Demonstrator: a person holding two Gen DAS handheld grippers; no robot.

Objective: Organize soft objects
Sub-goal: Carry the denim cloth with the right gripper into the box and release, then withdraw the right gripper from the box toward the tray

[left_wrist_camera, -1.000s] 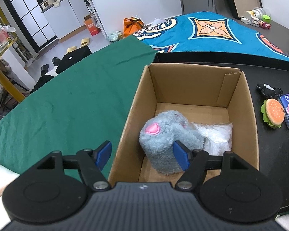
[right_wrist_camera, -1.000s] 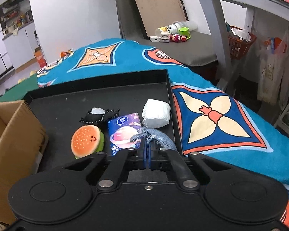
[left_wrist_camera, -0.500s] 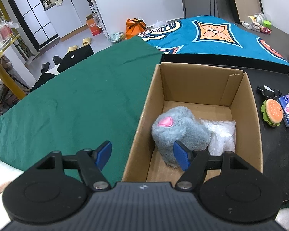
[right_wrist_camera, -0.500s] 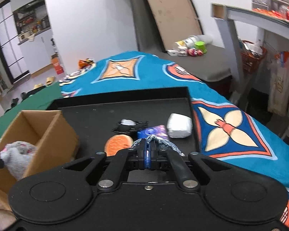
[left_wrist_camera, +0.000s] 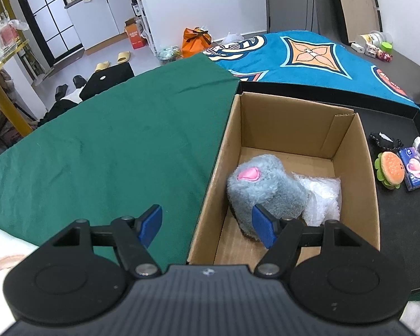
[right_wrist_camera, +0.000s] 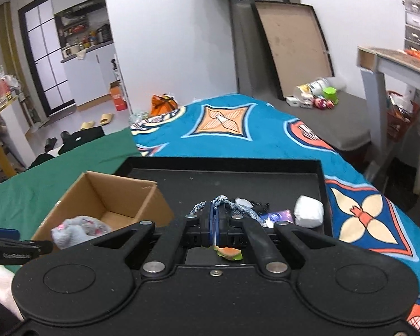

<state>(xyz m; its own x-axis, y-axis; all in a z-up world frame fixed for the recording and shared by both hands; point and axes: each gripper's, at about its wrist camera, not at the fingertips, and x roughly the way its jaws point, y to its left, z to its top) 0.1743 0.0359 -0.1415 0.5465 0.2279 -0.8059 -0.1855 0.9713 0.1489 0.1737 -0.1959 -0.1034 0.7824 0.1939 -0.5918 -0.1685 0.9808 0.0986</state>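
1. Pinching a grey-blue knitted cloth (right_wrist_camera: 224,202) between its blue pads, my right gripper (right_wrist_camera: 215,225) is clamped tight, the fabric bunching out on both sides of the tips.
2. Compared with a second ago, my right hand has risen and swung toward the cardboard box (right_wrist_camera: 147,201): then the cloth hung low over the tray's near right part, now it hangs higher and closer to the box.
3. The box used to sit cut off at the left edge of the right wrist view; now its whole open top shows, with the grey plush toy (right_wrist_camera: 79,228) inside.
4. The burger-shaped toy (right_wrist_camera: 229,252) was in plain sight right of the box; now only a sliver peeks out under my right gripper's fingers.
5. The white soft bundle (right_wrist_camera: 308,215) lies on the black tray (right_wrist_camera: 320,193), well to the right of the box, and a purple tissue pack (right_wrist_camera: 277,215) lies between them.
6. My left gripper (left_wrist_camera: 207,225) hangs with its jaws apart and nothing in them, over the box's near left corner, one pad (left_wrist_camera: 261,225) in front of the plush toy.
7. Against the earlier left wrist view, the box has shifted to the right in the frame, and more green cloth (left_wrist_camera: 112,145) shows left of it.
8. A clear plastic bag (left_wrist_camera: 320,196) sits in the box, touching the plush toy's right side.
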